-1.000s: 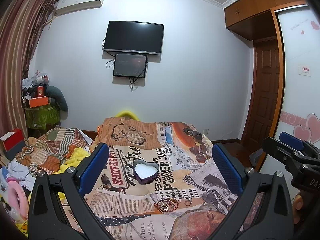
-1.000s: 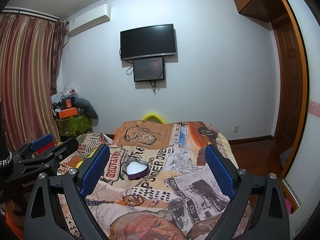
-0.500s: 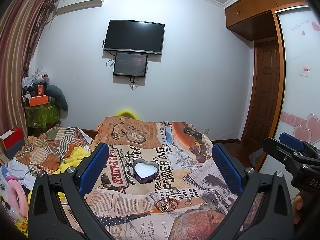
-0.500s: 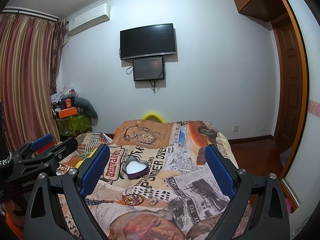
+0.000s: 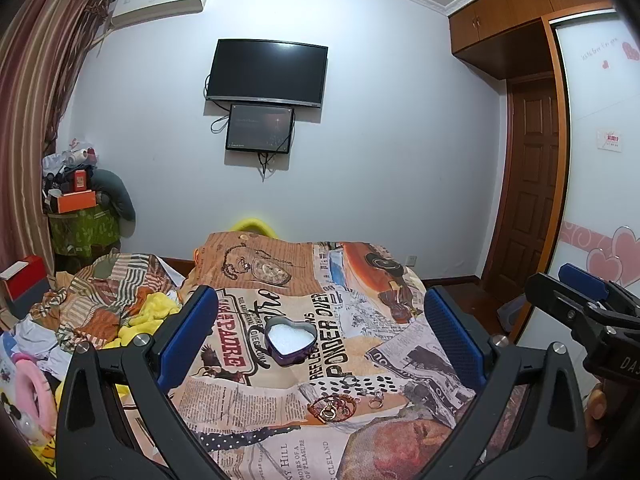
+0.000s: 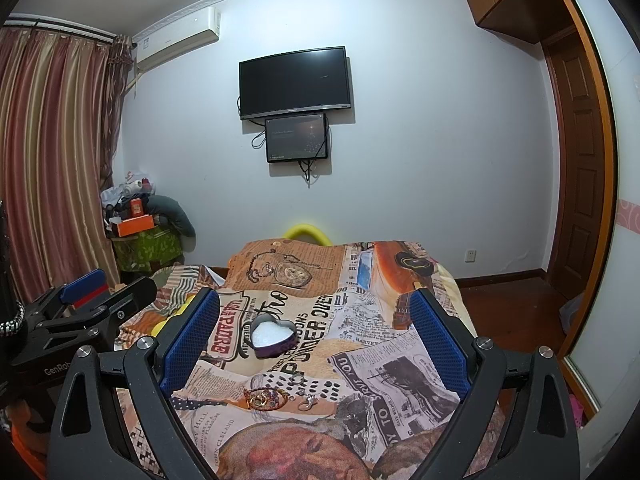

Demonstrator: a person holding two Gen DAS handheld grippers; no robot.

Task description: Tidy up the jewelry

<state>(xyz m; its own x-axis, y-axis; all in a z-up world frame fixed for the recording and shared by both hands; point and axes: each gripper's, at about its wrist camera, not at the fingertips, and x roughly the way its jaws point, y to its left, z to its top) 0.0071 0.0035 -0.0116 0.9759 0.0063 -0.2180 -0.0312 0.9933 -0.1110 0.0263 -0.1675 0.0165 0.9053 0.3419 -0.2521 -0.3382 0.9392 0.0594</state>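
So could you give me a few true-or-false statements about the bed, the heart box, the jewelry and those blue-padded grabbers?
1. The purple heart-shaped box sits open, showing a white lining. True.
2. The gold and silver jewelry pieces lie inside that box. False: they lie on the newspaper-print bedspread, nearer the cameras than the box.
3. The left gripper is open and empty. True.
4. The right gripper clamps a ring. False: it is open, holding nothing.
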